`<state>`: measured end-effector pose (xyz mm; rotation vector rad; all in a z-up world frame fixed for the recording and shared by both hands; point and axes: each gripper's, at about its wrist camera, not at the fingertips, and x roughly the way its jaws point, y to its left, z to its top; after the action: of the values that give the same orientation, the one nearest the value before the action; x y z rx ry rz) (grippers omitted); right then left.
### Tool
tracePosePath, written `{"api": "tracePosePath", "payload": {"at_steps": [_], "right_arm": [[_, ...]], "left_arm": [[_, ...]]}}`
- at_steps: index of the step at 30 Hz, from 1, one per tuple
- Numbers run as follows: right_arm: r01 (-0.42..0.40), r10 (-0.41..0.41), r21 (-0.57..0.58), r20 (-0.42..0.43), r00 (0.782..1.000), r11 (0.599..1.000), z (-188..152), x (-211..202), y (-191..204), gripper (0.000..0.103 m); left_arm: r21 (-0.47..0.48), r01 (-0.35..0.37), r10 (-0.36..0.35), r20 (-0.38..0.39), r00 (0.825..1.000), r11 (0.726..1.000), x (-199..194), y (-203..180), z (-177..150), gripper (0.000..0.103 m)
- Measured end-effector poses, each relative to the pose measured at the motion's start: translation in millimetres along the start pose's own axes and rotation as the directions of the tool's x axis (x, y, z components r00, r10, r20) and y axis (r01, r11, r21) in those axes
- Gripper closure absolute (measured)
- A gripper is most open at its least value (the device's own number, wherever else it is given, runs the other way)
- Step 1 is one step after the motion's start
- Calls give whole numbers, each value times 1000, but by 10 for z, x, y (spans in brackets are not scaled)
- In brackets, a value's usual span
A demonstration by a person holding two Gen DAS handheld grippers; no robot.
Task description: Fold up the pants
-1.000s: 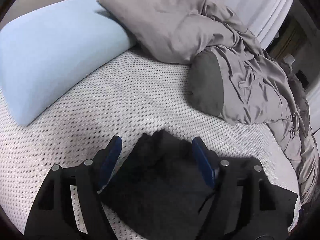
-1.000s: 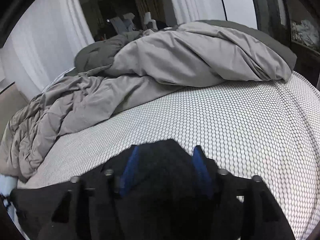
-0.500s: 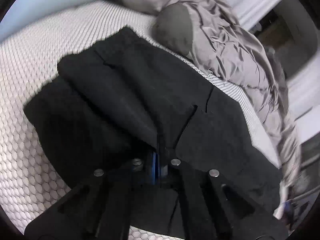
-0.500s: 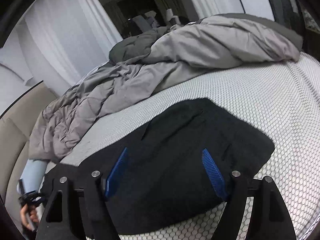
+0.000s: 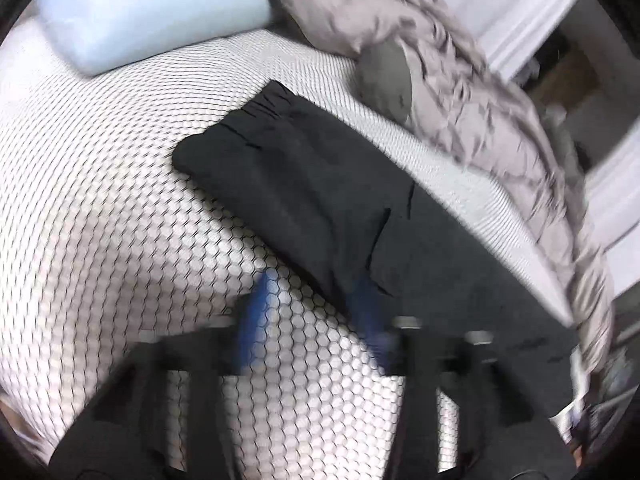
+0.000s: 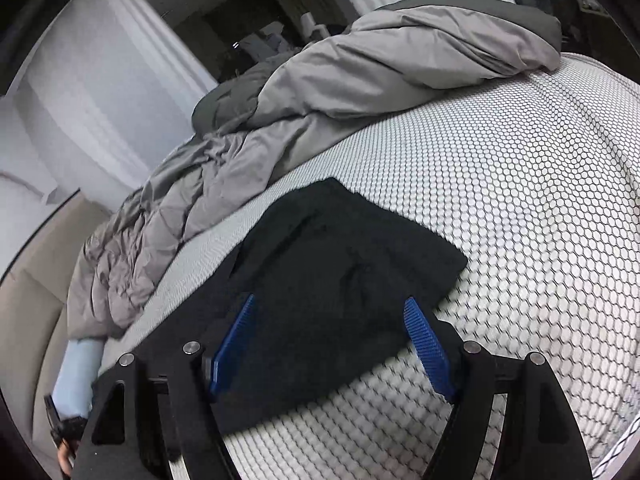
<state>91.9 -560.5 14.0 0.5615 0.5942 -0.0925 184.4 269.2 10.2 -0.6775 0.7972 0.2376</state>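
Observation:
The black pants (image 5: 312,184) lie folded flat on the white honeycomb-patterned mattress (image 5: 100,200). My left gripper (image 5: 312,312) is blurred by motion just off their near edge. Its jaws are opening, with only mattress between the blue pads, and the right pad (image 5: 368,312) is close to the cloth's edge. In the right wrist view the pants (image 6: 340,256) spread out ahead of my right gripper (image 6: 328,300). It stands open above their near end, and its blue pads do not press on the cloth.
A light blue pillow (image 5: 152,8) lies at the head of the bed. A rumpled grey duvet (image 5: 460,80) (image 6: 360,80) runs along the far side of the pants. Bare mattress (image 6: 520,200) stretches to the right. A beige headboard (image 6: 28,320) is at far left.
The left gripper, shut on the pants' edge half a second ago, has let go and drawn back off the cloth. The right gripper has backed away, open; the pants now lie flat.

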Motion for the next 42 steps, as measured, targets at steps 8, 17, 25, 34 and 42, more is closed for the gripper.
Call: {"api": "tracePosePath", "payload": {"at_steps": [8, 17, 25, 34, 42], "right_arm": [[-148, 160, 112, -113, 981, 983, -180, 118, -215, 26], [-128, 152, 293, -61, 986, 947, -30, 656, -492, 34], [-109, 118, 153, -55, 991, 982, -171, 358, -350, 87], [-34, 38, 57, -74, 997, 998, -412, -278, -510, 50], [-96, 120, 263, -77, 990, 960, -305, -56, -863, 58]], "left_arm": [[-113, 95, -100, -46, 994, 989, 542, 14, -24, 52], [-80, 62, -61, 16, 998, 995, 650, -71, 173, 100], [-18, 19, -18, 27, 999, 1000, 125, 268, -77, 100], [25, -2, 0, 68, 998, 1000, -473, 271, -169, 74], [228, 61, -89, 115, 989, 972, -750, -468, -370, 25]]}}
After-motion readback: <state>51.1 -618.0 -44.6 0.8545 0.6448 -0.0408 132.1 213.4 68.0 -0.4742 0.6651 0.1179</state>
